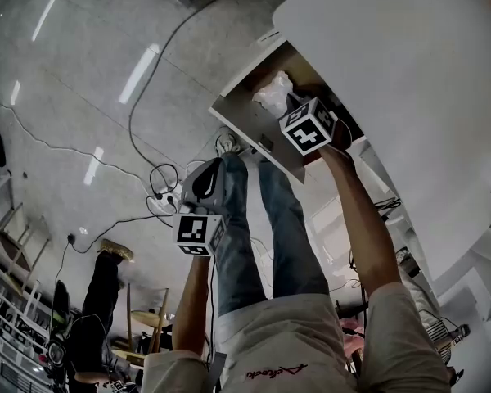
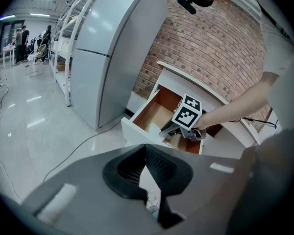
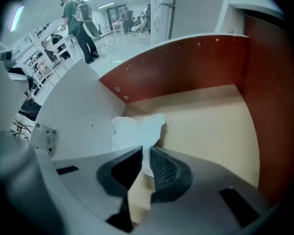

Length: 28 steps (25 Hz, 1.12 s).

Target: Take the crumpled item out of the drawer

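The drawer (image 1: pixel 250 128) stands pulled out under the white top. A white crumpled item (image 1: pixel 274 92) lies in its near left corner. My right gripper (image 1: pixel 293 105) reaches into the drawer over the item. In the right gripper view the item (image 3: pixel 137 131) rests against the drawer's white wall (image 3: pixel 81 114), and a fold of it runs between the nearly closed jaws of the right gripper (image 3: pixel 146 161). My left gripper (image 1: pixel 211 177) hangs low outside the drawer, away from it. In its own view the left gripper (image 2: pixel 147 153) is shut and holds nothing; the drawer (image 2: pixel 154 112) lies beyond.
A white tabletop (image 1: pixel 409 80) overhangs the drawer. Cables (image 1: pixel 159 178) trail over the glossy floor. A tall grey cabinet (image 2: pixel 112 48) stands left of the drawer against a brick wall (image 2: pixel 210 48). People (image 3: pixel 76 18) and shelving are far off.
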### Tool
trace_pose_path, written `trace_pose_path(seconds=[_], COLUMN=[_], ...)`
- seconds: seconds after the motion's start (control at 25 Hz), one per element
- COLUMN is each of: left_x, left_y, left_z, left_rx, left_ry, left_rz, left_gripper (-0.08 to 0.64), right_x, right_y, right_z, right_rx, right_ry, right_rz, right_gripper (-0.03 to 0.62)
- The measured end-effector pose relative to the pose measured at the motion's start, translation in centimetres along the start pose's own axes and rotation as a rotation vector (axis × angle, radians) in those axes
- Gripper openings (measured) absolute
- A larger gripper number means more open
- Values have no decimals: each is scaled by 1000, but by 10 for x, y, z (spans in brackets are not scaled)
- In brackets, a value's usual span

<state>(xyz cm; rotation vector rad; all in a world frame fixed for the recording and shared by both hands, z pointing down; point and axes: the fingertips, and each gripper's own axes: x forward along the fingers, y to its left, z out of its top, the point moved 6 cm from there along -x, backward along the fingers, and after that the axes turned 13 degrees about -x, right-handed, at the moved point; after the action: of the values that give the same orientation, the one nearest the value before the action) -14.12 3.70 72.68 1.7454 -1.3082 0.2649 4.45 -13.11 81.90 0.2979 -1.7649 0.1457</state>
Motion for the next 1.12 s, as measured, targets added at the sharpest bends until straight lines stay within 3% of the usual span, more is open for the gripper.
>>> trace_pose_path(seconds=[0.2, 0.52, 1.12], left_x=[-1, -1, 6], left_y=[0, -1, -15], left_z=[-1, 1, 1], left_rx=[-1, 1, 31], left_ry=[-3, -6, -10], left_rz=[-2, -5, -27], left_gripper=[9, 9, 9], right_x=[-1, -12, -74], right_y=[5, 4, 19], right_z=[1, 3, 2], right_rx=[10, -14, 95], right_ry=[-36, -26, -267], right_rz=[10, -25, -208], right_gripper=[25, 17, 17])
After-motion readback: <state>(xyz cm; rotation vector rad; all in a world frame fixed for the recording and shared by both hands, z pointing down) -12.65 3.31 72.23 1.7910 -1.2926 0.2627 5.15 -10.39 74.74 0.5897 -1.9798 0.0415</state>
